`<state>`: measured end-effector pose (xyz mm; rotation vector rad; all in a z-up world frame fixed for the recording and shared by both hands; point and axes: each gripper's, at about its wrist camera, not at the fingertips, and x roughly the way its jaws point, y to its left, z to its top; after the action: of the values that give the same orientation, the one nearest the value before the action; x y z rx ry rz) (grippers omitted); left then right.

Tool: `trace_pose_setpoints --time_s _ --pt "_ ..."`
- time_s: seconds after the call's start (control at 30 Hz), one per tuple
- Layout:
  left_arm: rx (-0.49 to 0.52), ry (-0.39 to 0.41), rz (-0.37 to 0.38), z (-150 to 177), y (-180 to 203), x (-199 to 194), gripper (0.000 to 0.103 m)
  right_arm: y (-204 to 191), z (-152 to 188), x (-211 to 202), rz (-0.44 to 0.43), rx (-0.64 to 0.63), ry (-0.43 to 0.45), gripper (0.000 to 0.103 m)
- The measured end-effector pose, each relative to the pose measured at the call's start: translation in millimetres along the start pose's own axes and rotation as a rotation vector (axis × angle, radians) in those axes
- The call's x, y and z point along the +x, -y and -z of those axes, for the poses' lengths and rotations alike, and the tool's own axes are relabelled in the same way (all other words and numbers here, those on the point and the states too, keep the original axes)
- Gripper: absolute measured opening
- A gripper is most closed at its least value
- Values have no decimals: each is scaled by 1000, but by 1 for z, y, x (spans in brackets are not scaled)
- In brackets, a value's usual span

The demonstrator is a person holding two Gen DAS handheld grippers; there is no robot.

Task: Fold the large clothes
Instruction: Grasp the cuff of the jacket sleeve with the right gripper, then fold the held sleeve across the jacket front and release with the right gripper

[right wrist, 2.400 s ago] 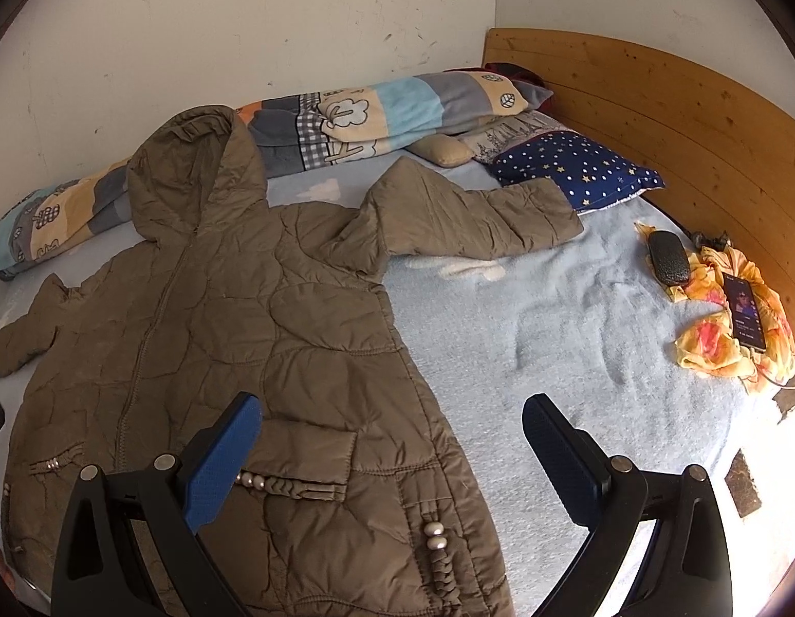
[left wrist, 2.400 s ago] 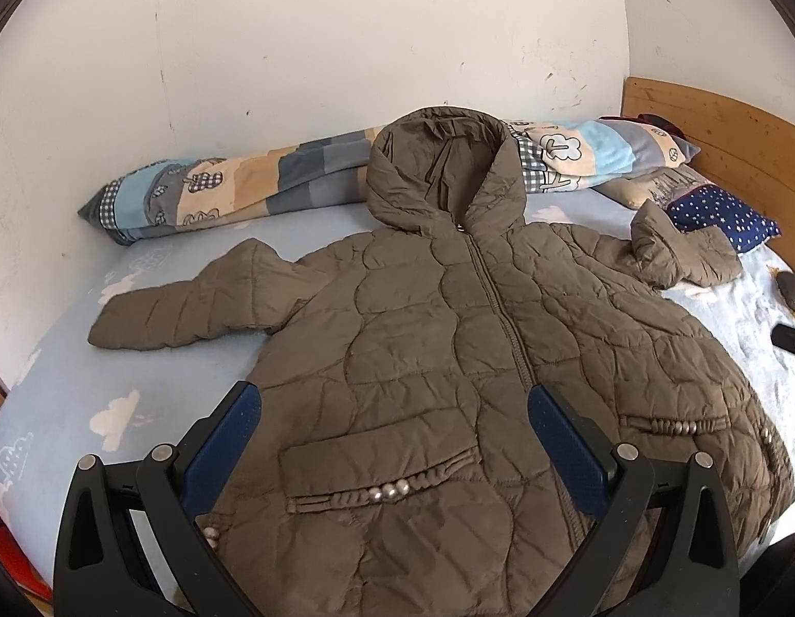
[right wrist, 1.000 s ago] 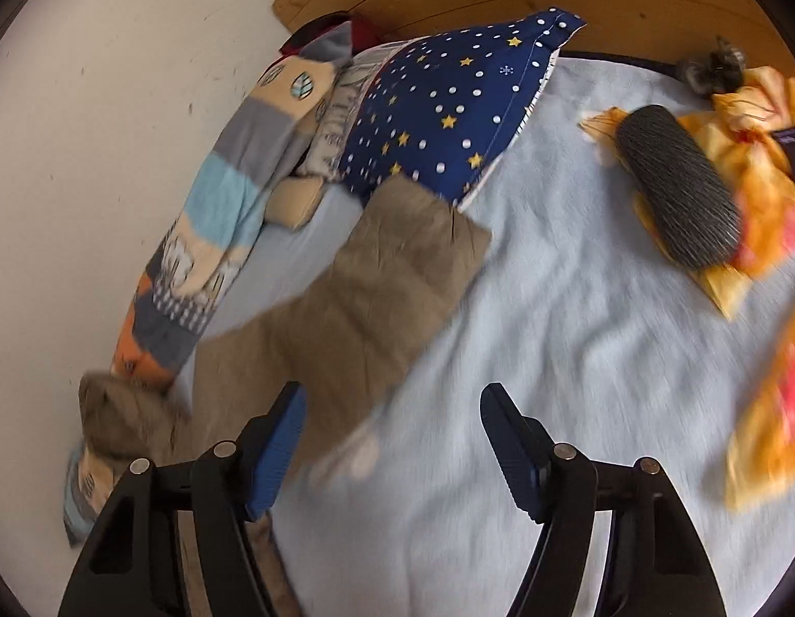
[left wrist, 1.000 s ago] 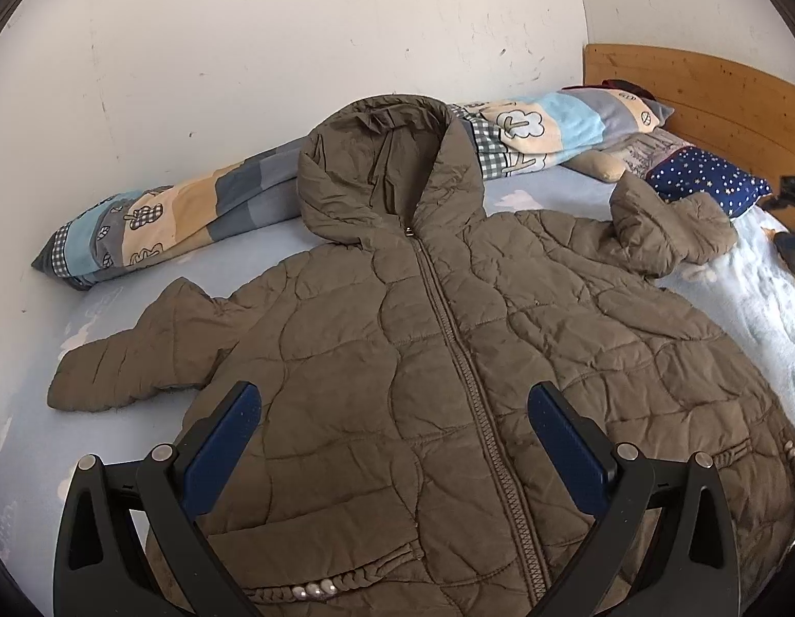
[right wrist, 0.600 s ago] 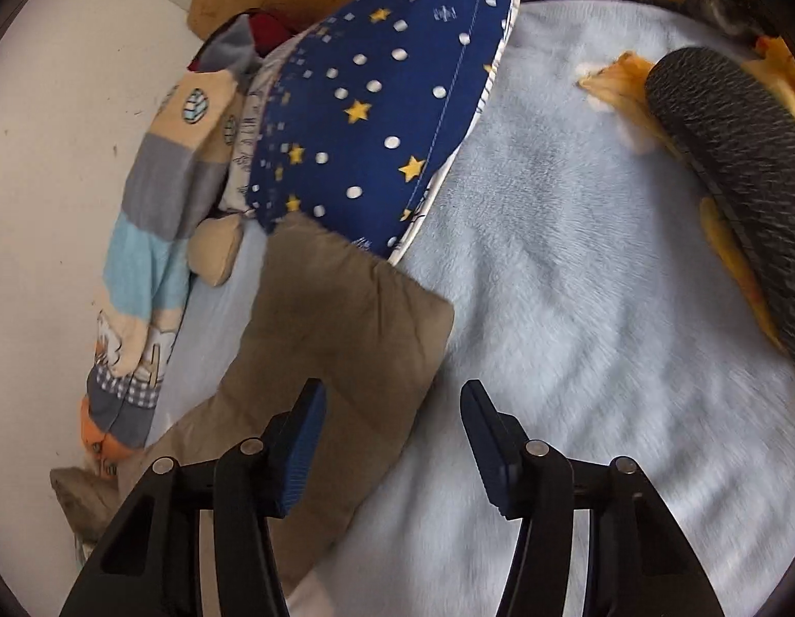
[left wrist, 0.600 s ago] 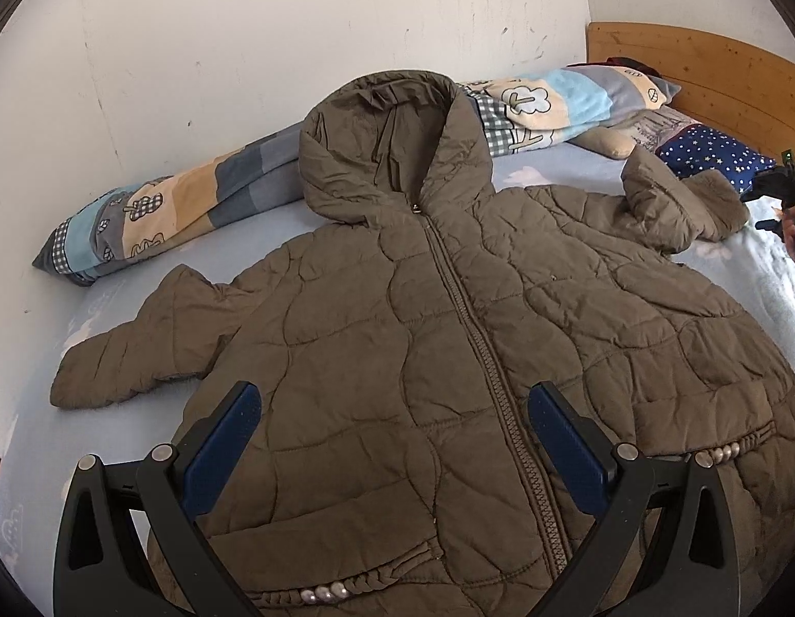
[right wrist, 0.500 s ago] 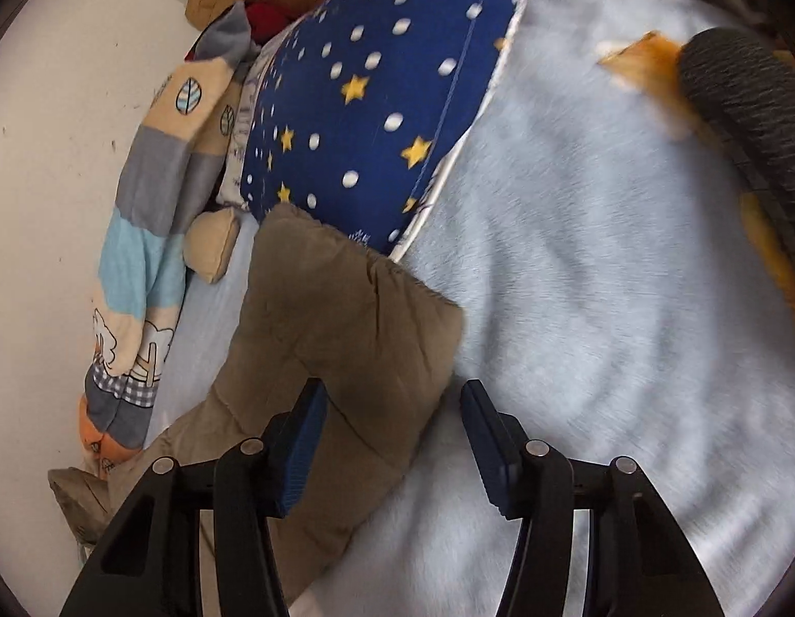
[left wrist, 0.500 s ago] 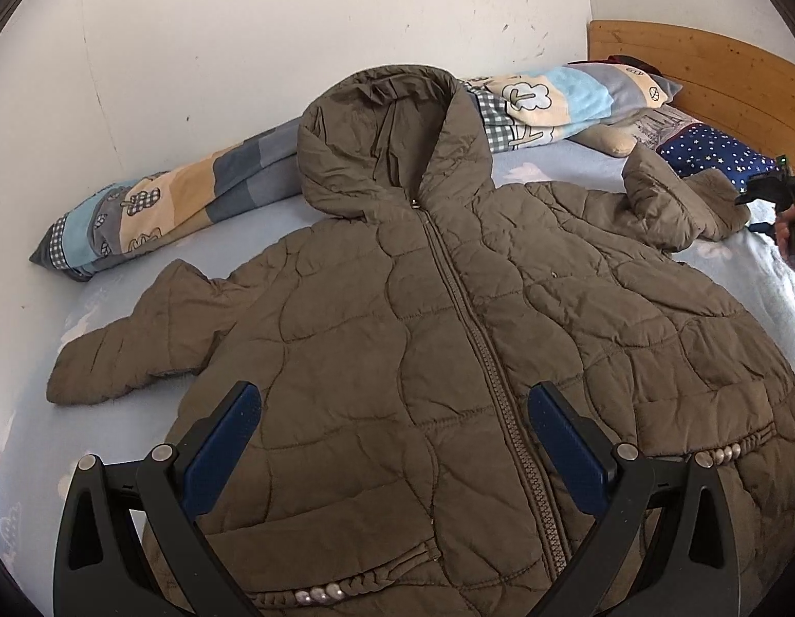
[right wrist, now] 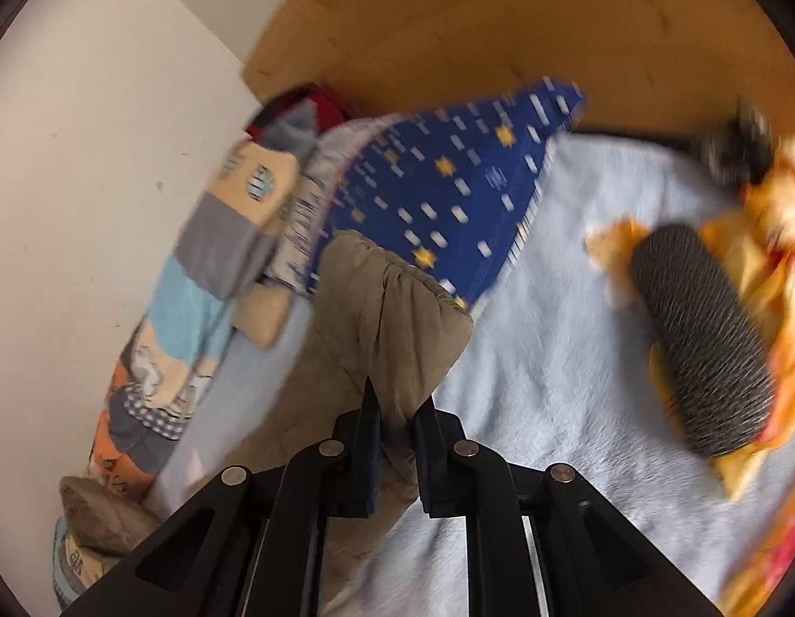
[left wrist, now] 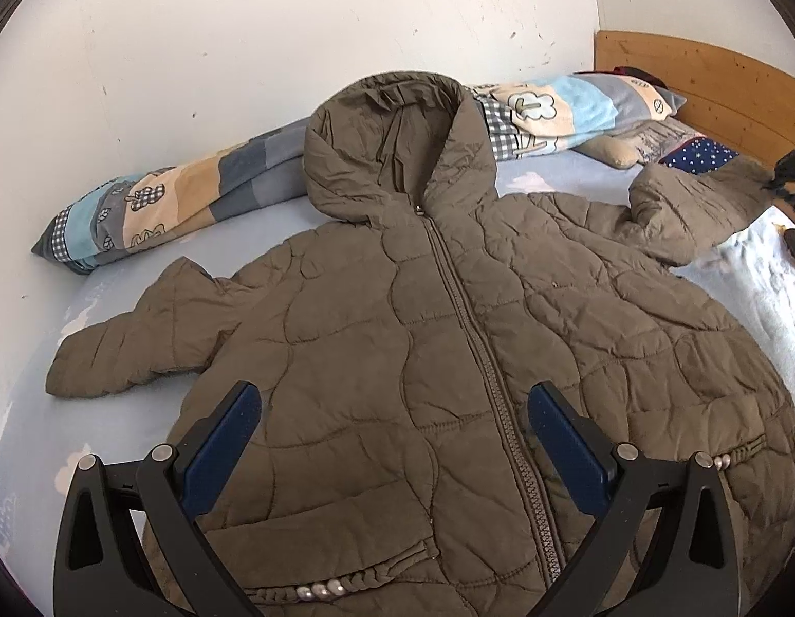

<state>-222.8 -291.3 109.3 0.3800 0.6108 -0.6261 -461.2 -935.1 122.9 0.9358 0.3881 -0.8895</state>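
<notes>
Right gripper: clamped on sleeve cuff beside starry pillow.
Left gripper: apart, above jacket.
Risk: puffy cuff slipping free mid-fold.

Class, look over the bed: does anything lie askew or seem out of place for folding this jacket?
The jacket lies flat, but its hood overlaps the patchwork bolster. One sleeve cuff, pinched by the right tongs, rests against the starry pillow.

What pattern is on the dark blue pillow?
Yellow stars and white dots on the pillow, clearest in the right wrist view.
</notes>
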Motion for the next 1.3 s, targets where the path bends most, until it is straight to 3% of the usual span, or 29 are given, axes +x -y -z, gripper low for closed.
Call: trace_pose_setpoints --time_s 0.2,0.33,0.43,0.63,0.73,0.9,1.13,1.3 --pt "-43 23 -15 -4 -17 -10 103 -89 -6 -68 -88 -134 63 12" --pt "-89 22 -26 -3 -37 -16 103 -159 10 -114 -169 -249 66 12" --pt "-141 15 -25 -3 -54 -20 103 -220 36 -141 -238 -336 50 12" --pt "-255 5 -38 4 -100 -31 103 -329 122 -169 -405 -466 -47 12" --pt "-307 7 -56 8 -124 -37 103 -376 187 -163 -464 -536 -135 12" --pt "-371 0 -76 16 -151 -43 103 -416 291 -125 -492 -614 -279 12" --pt "-424 -14 -101 21 -174 -43 103 -427 432 -40 -381 -759 -452 12" --pt "-431 -21 -104 21 -177 -41 103 -418 490 -1 -319 -832 -522 16"
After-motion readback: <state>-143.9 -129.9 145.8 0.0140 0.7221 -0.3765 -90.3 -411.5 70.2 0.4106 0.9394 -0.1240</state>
